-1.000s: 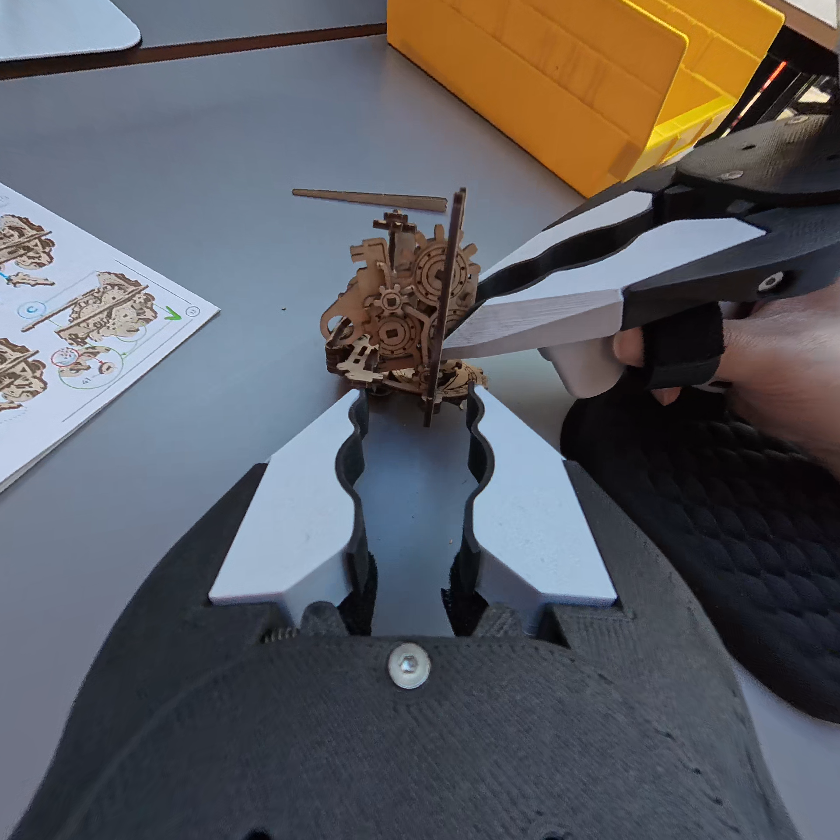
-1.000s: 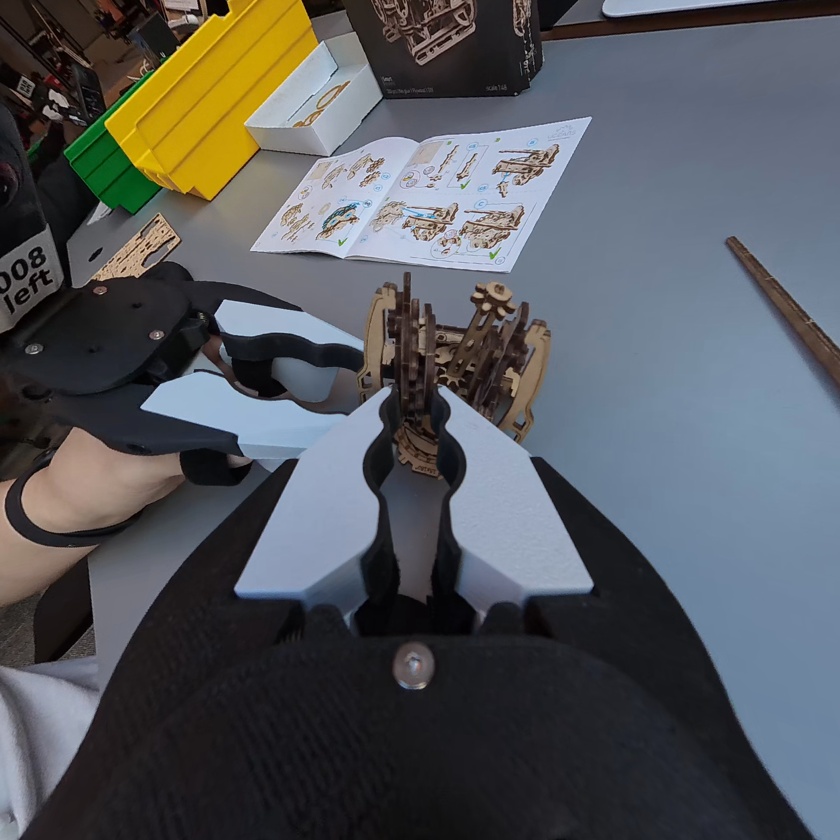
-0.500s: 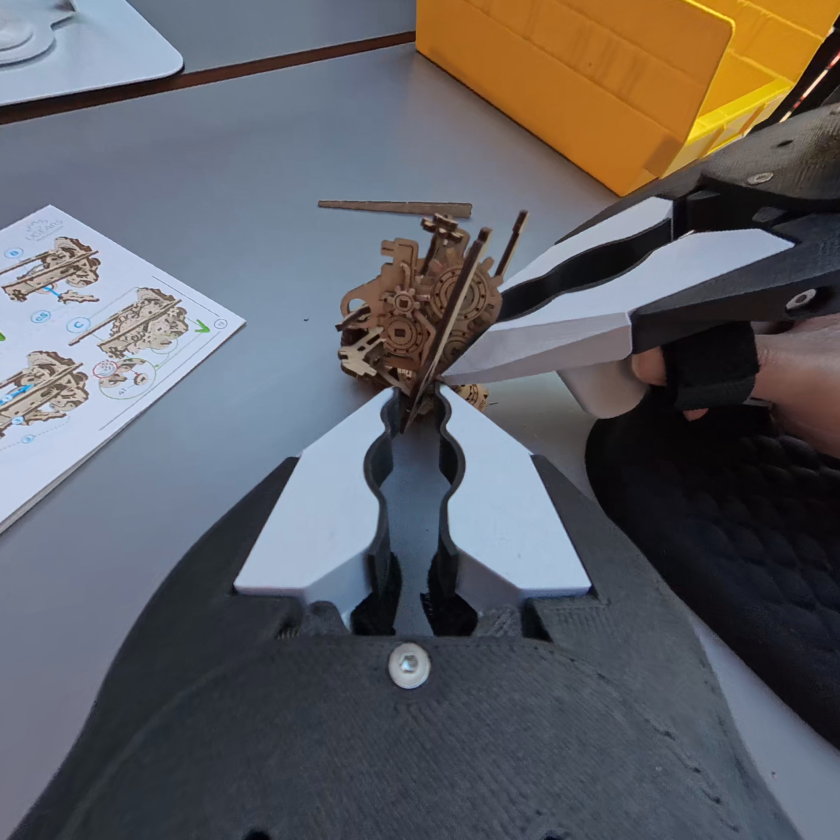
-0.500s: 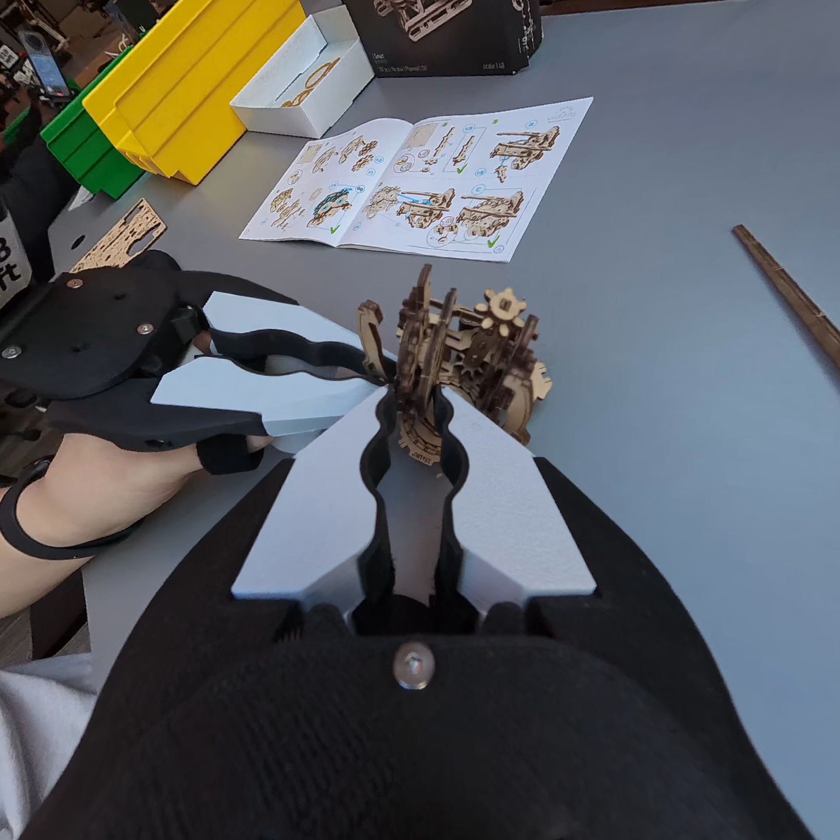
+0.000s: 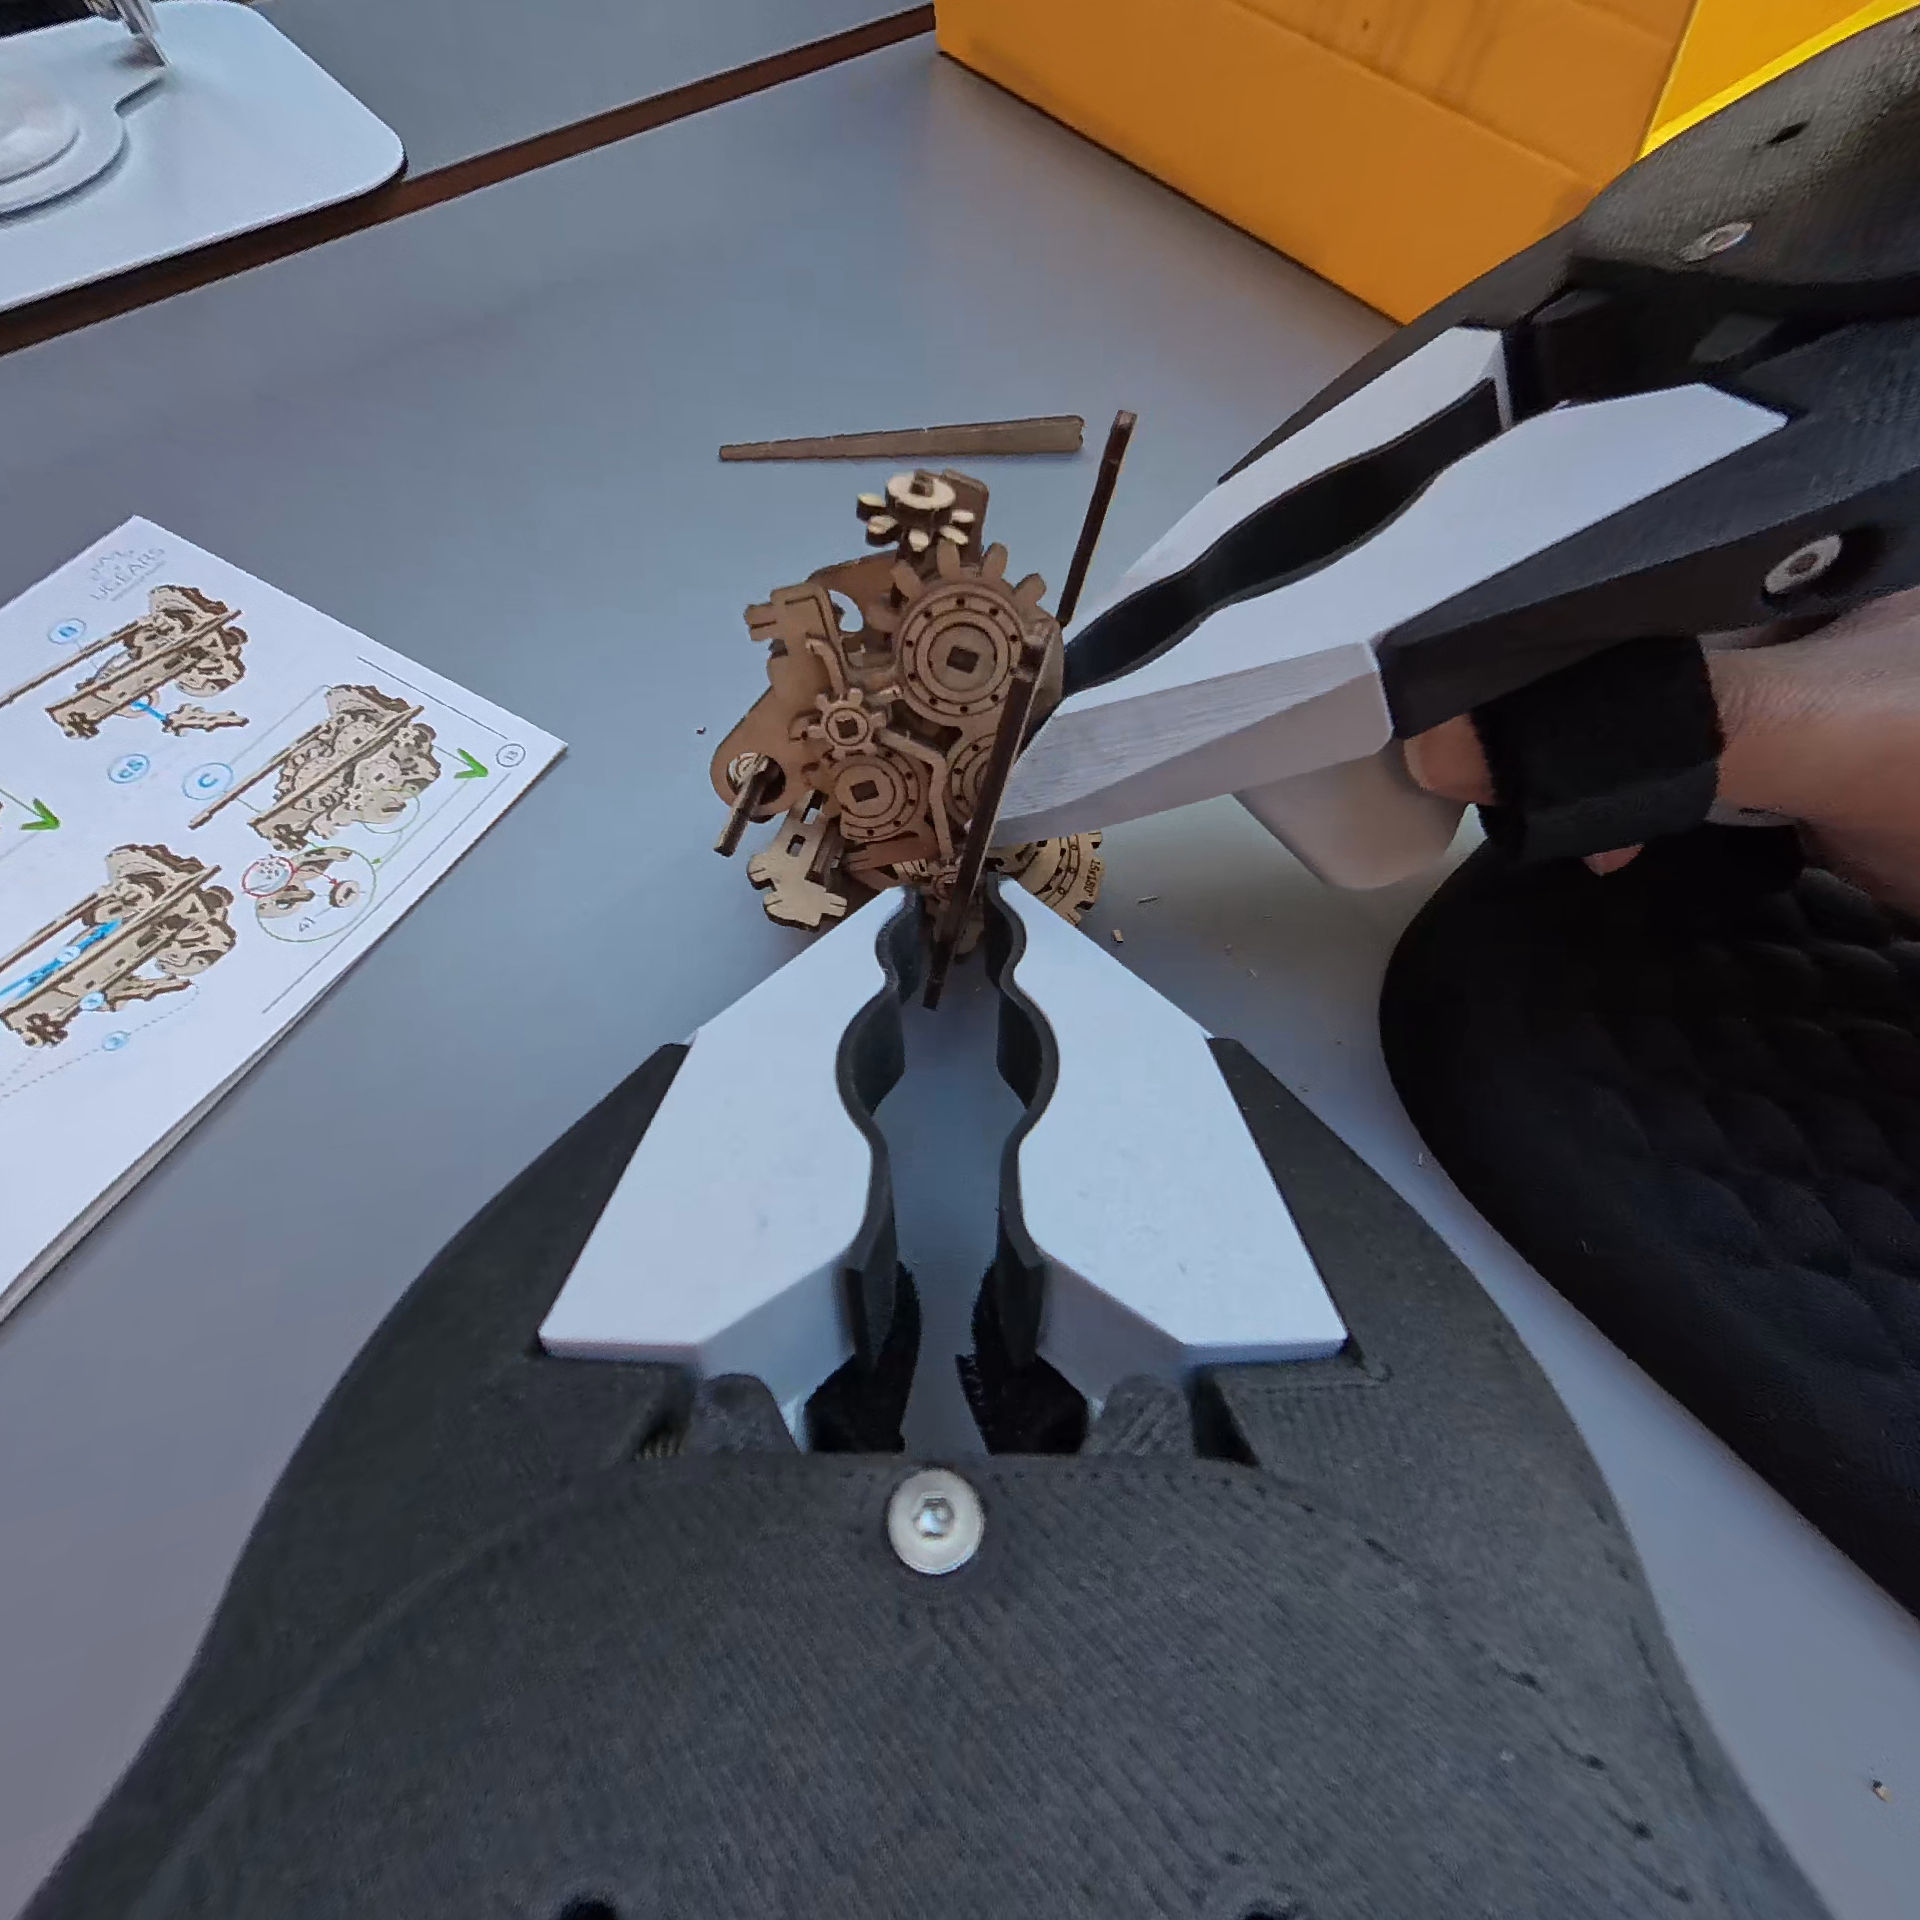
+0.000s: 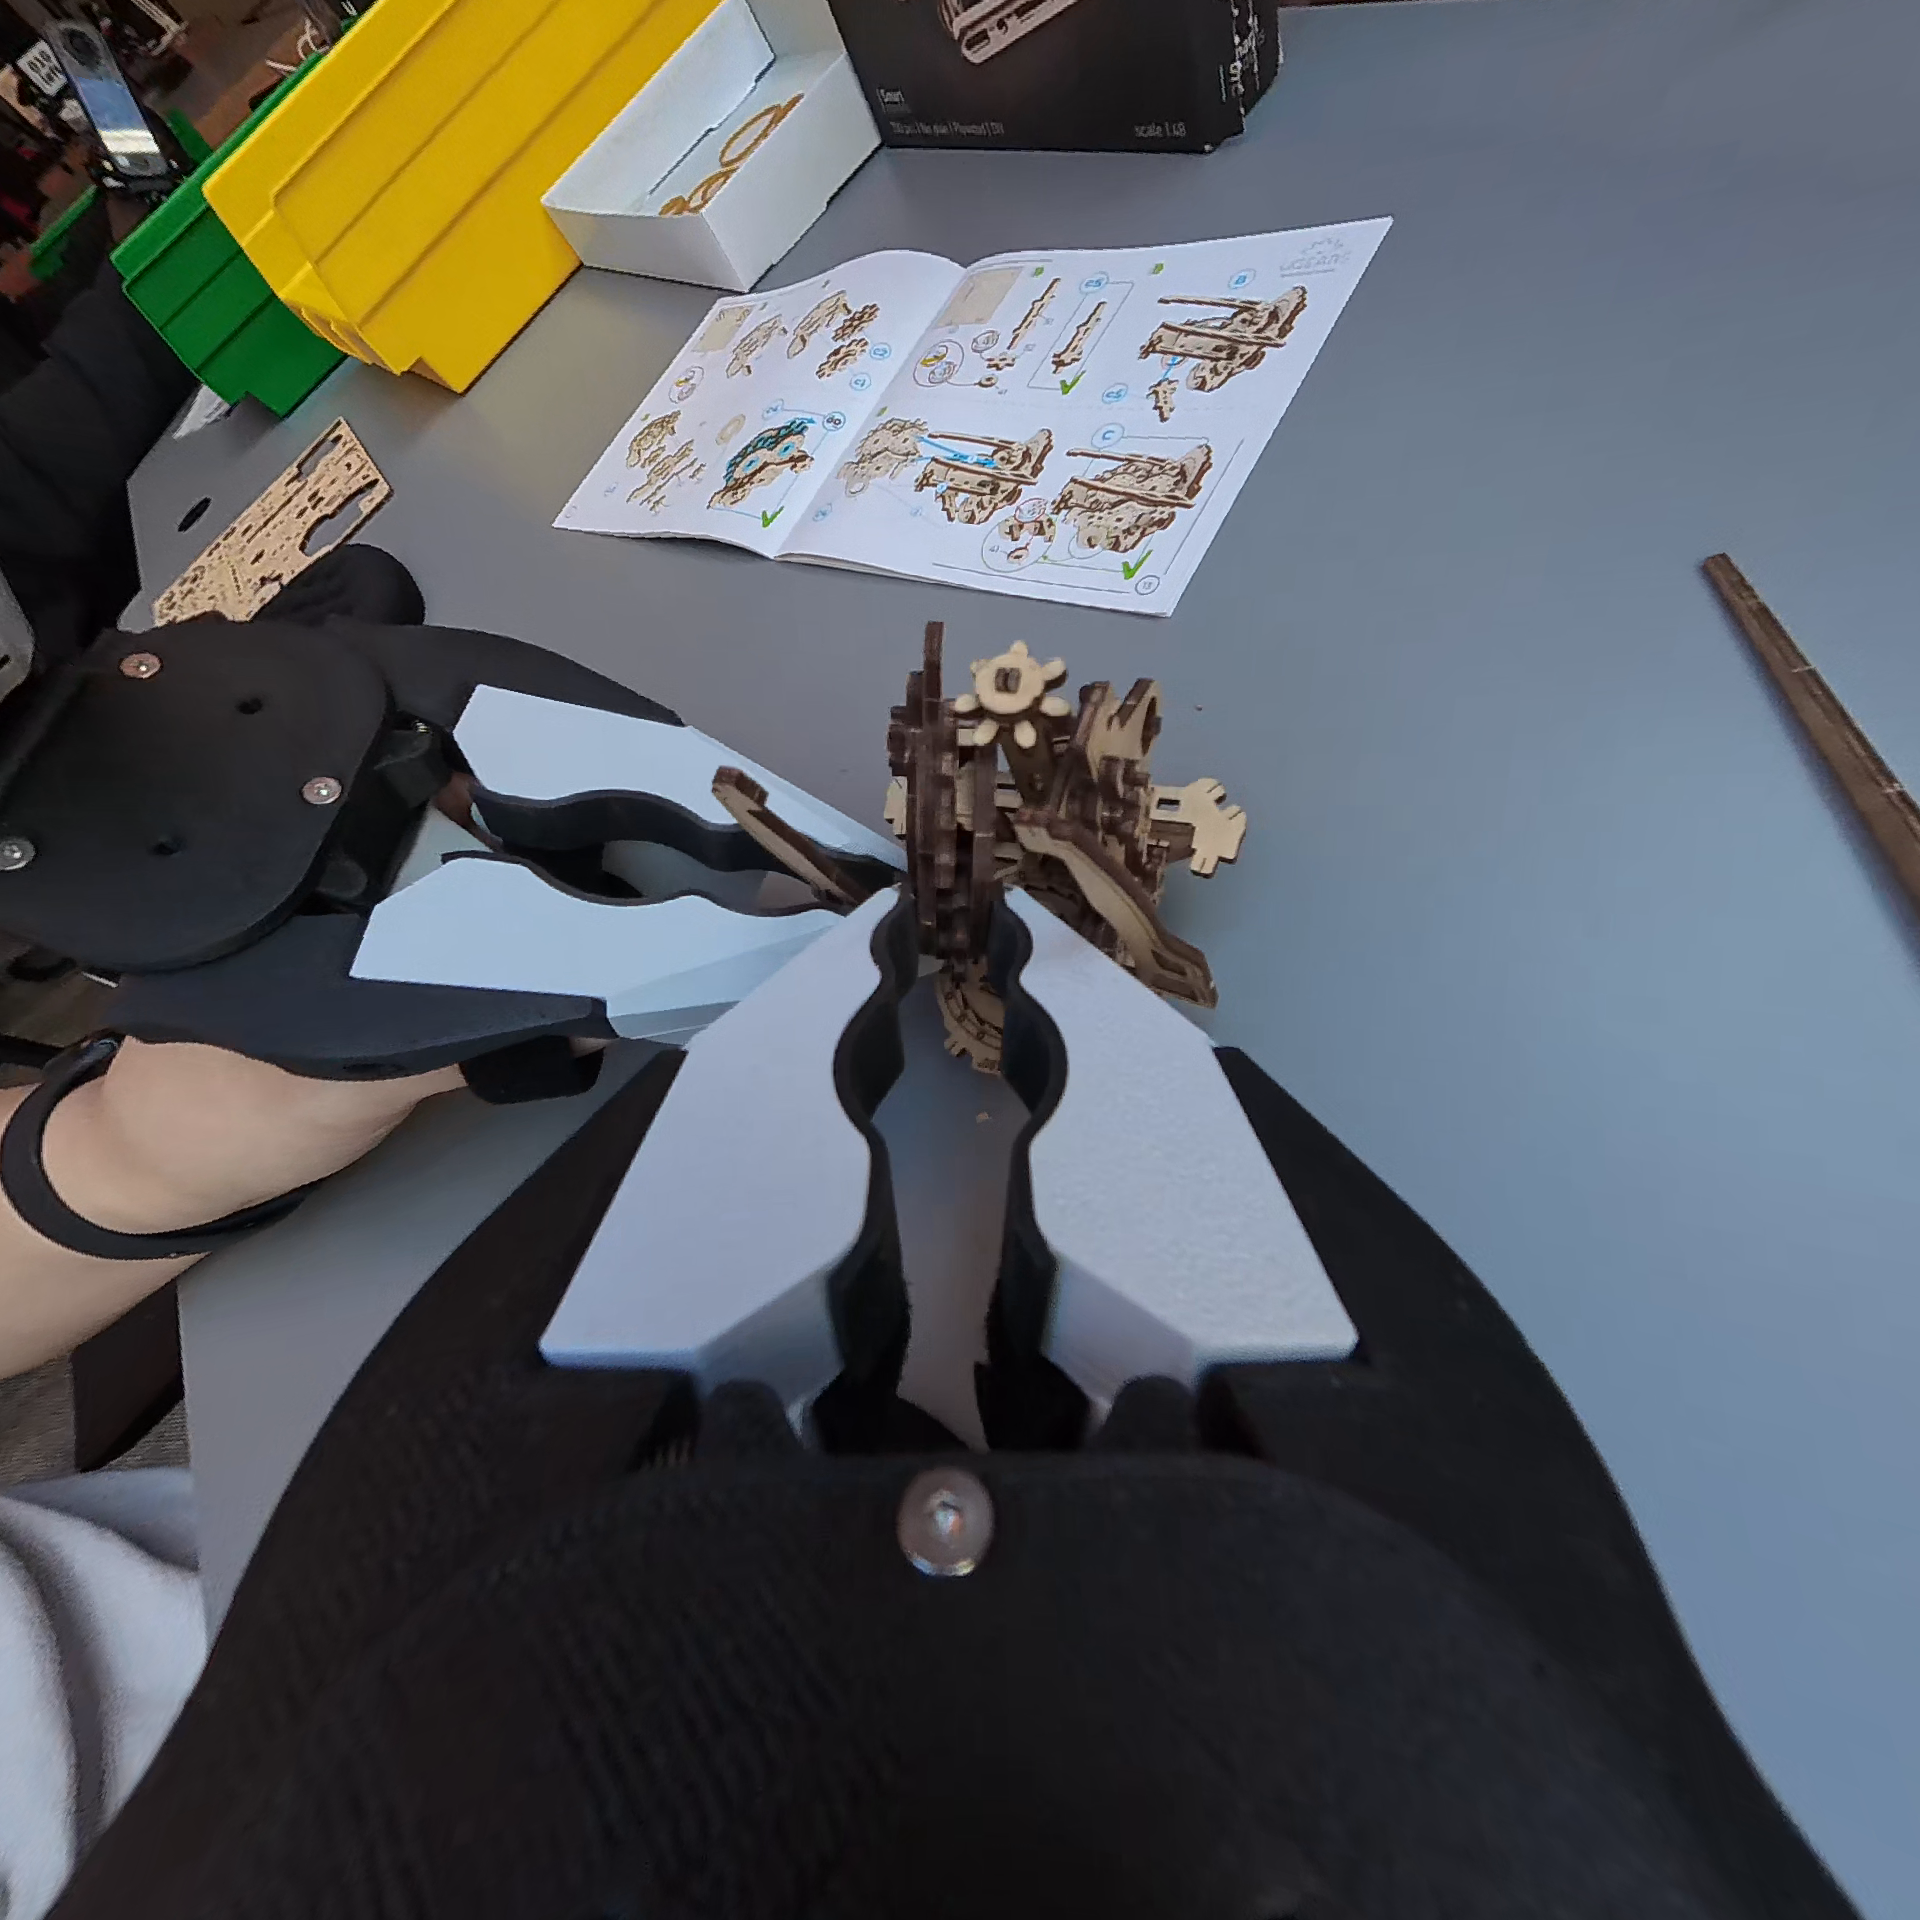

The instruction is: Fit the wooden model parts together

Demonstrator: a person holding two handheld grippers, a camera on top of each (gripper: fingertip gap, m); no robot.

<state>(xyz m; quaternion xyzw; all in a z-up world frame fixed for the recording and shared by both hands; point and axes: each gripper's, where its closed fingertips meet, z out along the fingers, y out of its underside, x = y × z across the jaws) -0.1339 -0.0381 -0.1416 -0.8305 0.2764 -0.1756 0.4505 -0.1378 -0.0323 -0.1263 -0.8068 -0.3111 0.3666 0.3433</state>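
The wooden model (image 5: 894,727), a cluster of gears and plates, sits tilted on the grey table between both grippers. My left gripper (image 5: 951,920) is shut on a thin dark side plate (image 5: 987,800) at the model's near edge. My right gripper (image 5: 1023,753) comes in from the right and pinches the model's gear plates. In the right wrist view the right gripper (image 6: 951,920) is shut on the dark gear discs of the model (image 6: 1070,821), and the left gripper (image 6: 852,883) holds a plate from the left. A loose wooden stick (image 5: 904,442) lies behind the model; it also shows in the right wrist view (image 6: 1818,717).
An open instruction booklet (image 6: 987,416) lies beyond the model, at the left in the left wrist view (image 5: 208,810). Yellow bins (image 6: 416,197), a green bin (image 6: 218,312), a white box (image 6: 717,177), a black box (image 6: 1049,73) and a wooden parts sheet (image 6: 275,530) stand around. A black cushion (image 5: 1662,1143) lies at the right. The tips of both grippers are at nearly the same place.
My left gripper has closed from open onto the model's side plate. The model has tipped and turned between the two grippers. The right gripper has kept its grip.
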